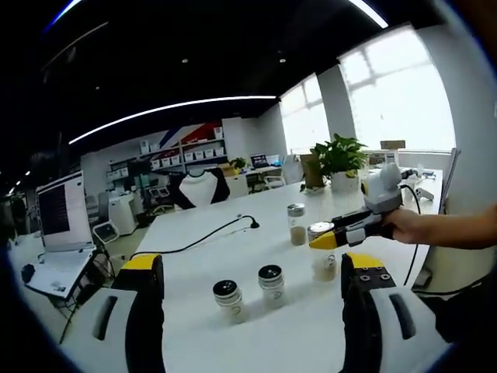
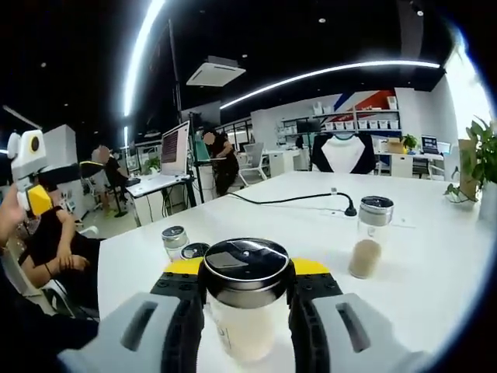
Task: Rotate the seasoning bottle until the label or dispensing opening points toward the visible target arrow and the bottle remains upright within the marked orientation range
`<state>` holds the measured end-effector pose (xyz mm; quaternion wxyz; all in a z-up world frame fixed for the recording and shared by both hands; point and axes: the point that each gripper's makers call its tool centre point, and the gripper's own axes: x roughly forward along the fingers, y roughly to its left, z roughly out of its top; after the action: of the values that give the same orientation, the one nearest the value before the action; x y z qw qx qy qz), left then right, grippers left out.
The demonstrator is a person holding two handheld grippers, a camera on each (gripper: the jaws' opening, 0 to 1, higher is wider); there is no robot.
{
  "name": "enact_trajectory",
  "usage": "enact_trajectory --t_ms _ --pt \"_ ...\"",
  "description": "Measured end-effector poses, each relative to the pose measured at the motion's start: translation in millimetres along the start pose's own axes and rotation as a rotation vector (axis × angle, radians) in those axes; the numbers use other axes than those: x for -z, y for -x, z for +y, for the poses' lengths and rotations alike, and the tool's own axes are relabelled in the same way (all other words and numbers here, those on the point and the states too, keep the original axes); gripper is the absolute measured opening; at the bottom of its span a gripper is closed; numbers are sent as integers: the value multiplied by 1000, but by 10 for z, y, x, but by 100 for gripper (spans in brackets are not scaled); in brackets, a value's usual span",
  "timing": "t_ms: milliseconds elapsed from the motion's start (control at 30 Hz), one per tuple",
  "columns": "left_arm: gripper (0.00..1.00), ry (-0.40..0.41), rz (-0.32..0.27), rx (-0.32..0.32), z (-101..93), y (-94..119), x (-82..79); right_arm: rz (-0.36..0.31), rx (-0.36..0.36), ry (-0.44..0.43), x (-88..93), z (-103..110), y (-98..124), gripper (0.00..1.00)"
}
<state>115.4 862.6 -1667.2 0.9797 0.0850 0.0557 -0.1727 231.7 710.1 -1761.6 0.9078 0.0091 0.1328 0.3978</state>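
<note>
A seasoning bottle [image 2: 246, 307] with a black and silver lid stands upright on the white table [image 2: 435, 256], pale powder inside. My right gripper [image 2: 246, 268] is shut on it, one jaw at each side just under the lid. In the left gripper view that same bottle [image 1: 324, 260] stands at the right, with the right gripper [image 1: 326, 238] reaching in from a person's hand [image 1: 408, 225]. My left gripper [image 1: 252, 264] is open and wide, hovering short of two smaller bottles [image 1: 227, 299] [image 1: 271, 285]. A taller bottle [image 1: 297, 224] [image 2: 370, 237] stands farther back.
A black cable [image 1: 206, 238] [image 2: 295, 199] runs across the table. A potted plant [image 1: 339, 162] stands at the far end. A laptop [image 1: 62, 211] sits on a desk at the left. Seated people [image 2: 58, 252] are beyond the table edge.
</note>
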Motion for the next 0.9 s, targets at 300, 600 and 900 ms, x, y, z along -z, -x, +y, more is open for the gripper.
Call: enact_trajectory --t_ms 300,600,900 --pt "100 5 -13 -4 16 0 -30 9 -2 0 -16 4 5 38" --pt "98 15 3 16 -73 -33 35 36 2 13 23 -38 -34 38" --pt "97 28 3 27 -81 -56 22 45 4 34 5 -57 -104 38"
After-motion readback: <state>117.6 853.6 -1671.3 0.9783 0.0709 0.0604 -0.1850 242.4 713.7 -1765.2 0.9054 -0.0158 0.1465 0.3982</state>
